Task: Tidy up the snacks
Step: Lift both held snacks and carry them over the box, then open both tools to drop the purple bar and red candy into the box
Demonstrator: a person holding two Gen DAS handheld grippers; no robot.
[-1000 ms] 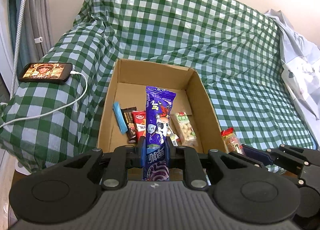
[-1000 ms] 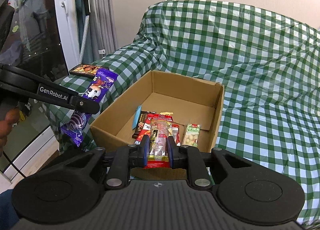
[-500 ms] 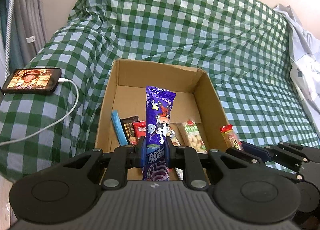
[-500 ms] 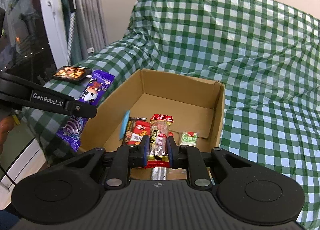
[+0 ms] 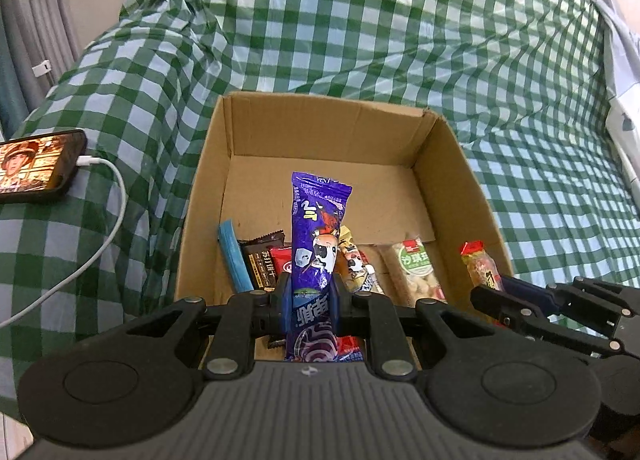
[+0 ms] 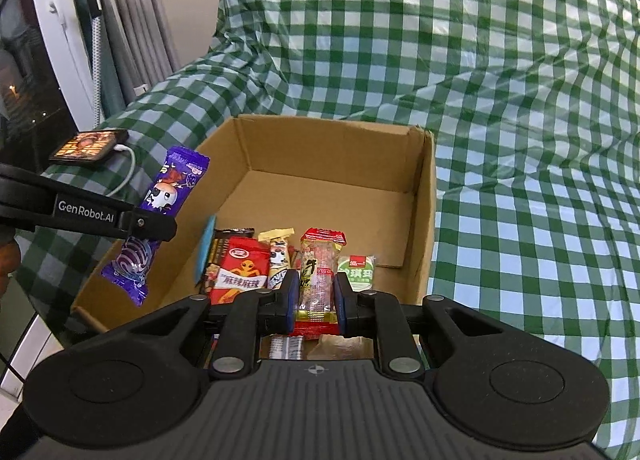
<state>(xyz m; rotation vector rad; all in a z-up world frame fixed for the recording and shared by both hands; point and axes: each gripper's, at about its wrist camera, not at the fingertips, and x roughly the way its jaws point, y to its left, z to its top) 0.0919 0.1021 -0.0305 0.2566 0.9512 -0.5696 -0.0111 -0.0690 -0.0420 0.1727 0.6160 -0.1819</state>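
Left claw [image 5: 310,302], bottom centre of the left wrist view: pinching the purple snack pack [image 5: 316,256] across its lower third. The pack stands upright and hangs over the near end of the cardboard box [image 5: 452,164].

Right claw [image 6: 316,298], bottom centre of the right wrist view: pinching the red-ended clear snack pack [image 6: 320,272] at about mid-length, also over the box's near end.

Handling, judged: both packs look light, with thin glossy film wrappers, so probably slippery and easily crushed. The purple pack holds its shape above the pads, so it is fairly stiff lengthwise. A grip across the narrow width near the middle seems best; the crimped end seals would likely slip or tear.

Further in, on the box floor at centre frame, lie in a row a blue strip [image 5: 234,260], a dark brown bar [image 5: 262,260], a red pack with an orange figure [image 6: 240,274], a cream pack [image 6: 278,256] and a green-labelled nut pack [image 5: 416,266]. The far half of the floor is bare.

Beyond: green checked sofa cover [image 5: 360,28]; phone [image 5: 36,166] on charge at the left edge.

Hard to make out: the lower ends of both held packs and the box's near wall are hidden behind the claw bodies. Small print is unreadable. More packs lie under the right claw, cut off.
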